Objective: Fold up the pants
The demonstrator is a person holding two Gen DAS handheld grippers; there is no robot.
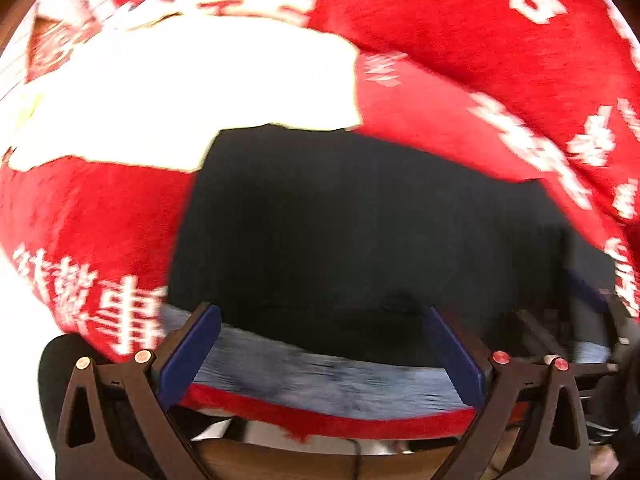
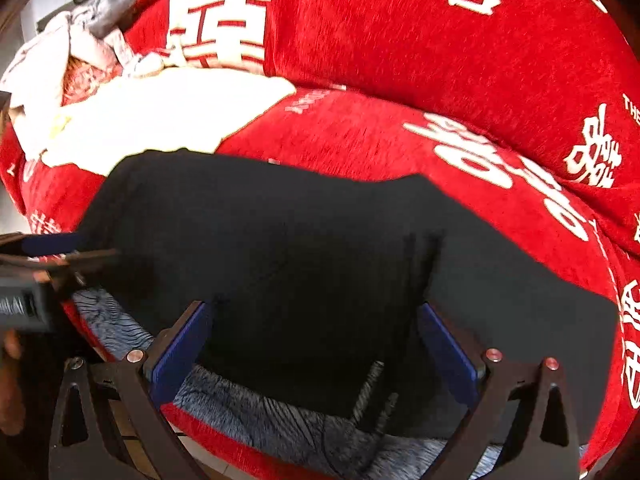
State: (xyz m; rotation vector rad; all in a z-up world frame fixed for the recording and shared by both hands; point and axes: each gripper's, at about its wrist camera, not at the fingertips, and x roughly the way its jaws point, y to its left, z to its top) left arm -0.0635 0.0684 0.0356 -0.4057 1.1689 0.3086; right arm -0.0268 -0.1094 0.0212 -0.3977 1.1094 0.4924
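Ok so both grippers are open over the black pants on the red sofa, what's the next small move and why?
Probably lower both grippers onto the near edge of the black pants and close. The left gripper and right gripper both have their fingers spread wide with nothing between them, and the pants lie flat on the red sofa cover, their near edge over the grey-blue furry strip. That edge looks easiest to pinch for a fold.

red character-print cover, white cloth, grey furry mat

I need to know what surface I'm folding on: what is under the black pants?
The black pants lie on a red cover with white characters. At the near edge a blue-grey furry layer shows beneath them. How far it reaches under the pants is hidden.
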